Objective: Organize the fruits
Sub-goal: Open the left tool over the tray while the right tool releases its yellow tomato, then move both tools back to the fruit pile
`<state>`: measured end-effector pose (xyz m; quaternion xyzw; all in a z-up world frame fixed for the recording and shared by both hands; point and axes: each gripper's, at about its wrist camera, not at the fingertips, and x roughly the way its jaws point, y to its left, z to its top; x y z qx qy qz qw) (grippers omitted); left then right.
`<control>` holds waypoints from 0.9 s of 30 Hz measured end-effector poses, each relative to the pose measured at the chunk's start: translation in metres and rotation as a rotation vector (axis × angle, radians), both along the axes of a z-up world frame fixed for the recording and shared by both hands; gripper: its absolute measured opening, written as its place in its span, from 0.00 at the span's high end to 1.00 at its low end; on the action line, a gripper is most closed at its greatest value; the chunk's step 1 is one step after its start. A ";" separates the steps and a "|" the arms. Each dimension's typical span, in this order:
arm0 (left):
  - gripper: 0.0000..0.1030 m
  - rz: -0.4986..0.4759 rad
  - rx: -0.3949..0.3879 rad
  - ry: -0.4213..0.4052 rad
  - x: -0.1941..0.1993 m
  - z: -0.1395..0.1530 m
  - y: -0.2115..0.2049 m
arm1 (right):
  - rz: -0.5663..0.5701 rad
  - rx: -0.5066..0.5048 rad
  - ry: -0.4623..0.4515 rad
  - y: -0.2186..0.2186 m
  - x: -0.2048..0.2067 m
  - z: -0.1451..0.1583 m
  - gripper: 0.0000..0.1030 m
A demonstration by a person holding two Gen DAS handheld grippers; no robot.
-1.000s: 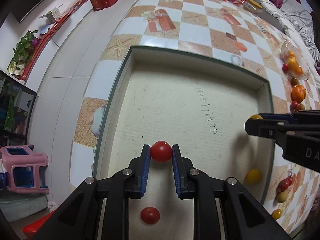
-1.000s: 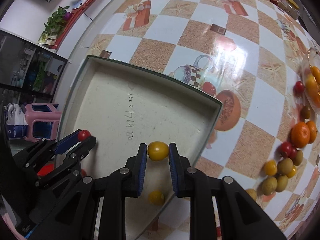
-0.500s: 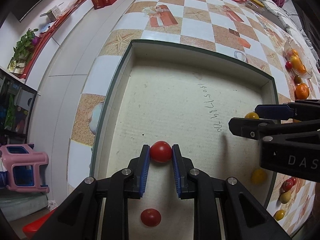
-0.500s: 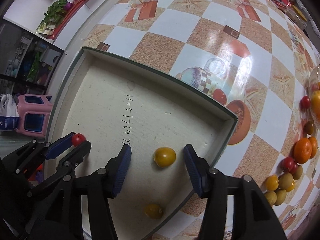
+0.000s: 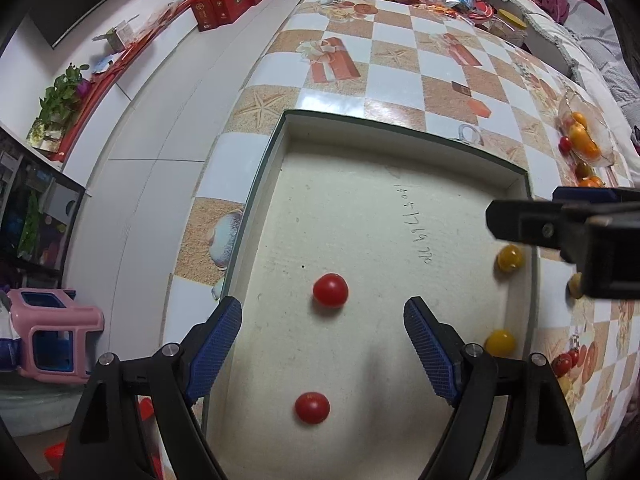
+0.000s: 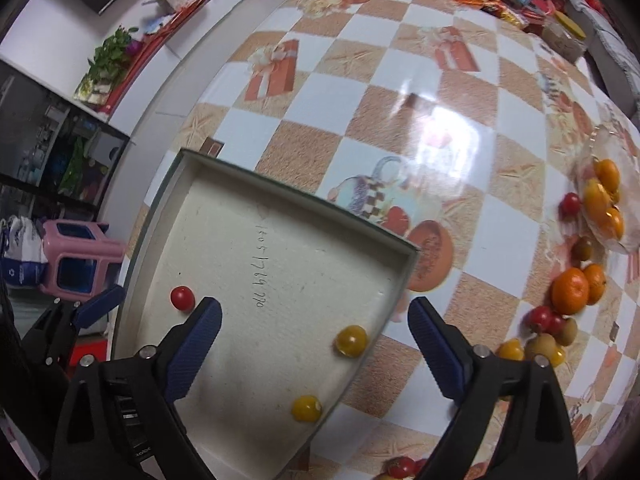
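Note:
A shallow cream tray (image 5: 400, 132) (image 6: 288, 196) lies on the checkered table. In it, two red tomatoes lie on the left side, one (image 5: 330, 289) (image 6: 182, 298) just ahead of my open, empty left gripper (image 5: 322, 354) and one (image 5: 312, 407) under it. Two yellow tomatoes (image 6: 351, 341) (image 6: 306, 408) lie by the tray's right wall, also in the left wrist view (image 5: 509, 258) (image 5: 500, 342). My right gripper (image 6: 316, 348) is open and empty above them.
Loose fruit lies on the table right of the tray: oranges (image 6: 570, 291), red tomatoes (image 6: 542, 318), yellow and brown small fruits (image 6: 542, 347). A clear bowl of oranges (image 6: 604, 204) stands at far right. A pink stool (image 5: 52, 332) stands on the floor left.
Both grippers have opened and drawn back. The left one let go of the red tomato, the right one let go of the yellow tomato; both fruits now rest in the tray.

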<state>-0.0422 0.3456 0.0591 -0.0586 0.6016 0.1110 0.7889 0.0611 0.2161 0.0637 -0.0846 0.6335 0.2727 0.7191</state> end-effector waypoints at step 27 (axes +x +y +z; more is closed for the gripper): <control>0.18 -0.392 -0.070 0.030 -0.025 0.018 -0.182 | -0.286 -0.105 0.068 -0.231 -0.068 -0.011 0.00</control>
